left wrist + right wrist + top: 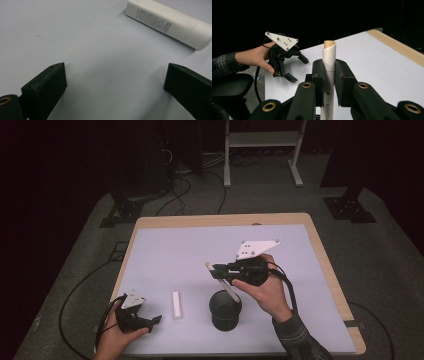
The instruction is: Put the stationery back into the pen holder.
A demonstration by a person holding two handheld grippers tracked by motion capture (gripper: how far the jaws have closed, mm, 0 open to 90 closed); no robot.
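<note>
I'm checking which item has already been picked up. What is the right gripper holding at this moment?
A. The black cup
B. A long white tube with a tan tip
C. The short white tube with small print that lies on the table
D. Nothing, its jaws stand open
B: in the right gripper view the right gripper has its jaws clamped on the long white tube, while the short white tube lies on the table.

White tube (170, 23) print too small to read; cap end cut by frame edge; held tube (329, 72) lower end hidden behind right tool (329, 75).
</note>
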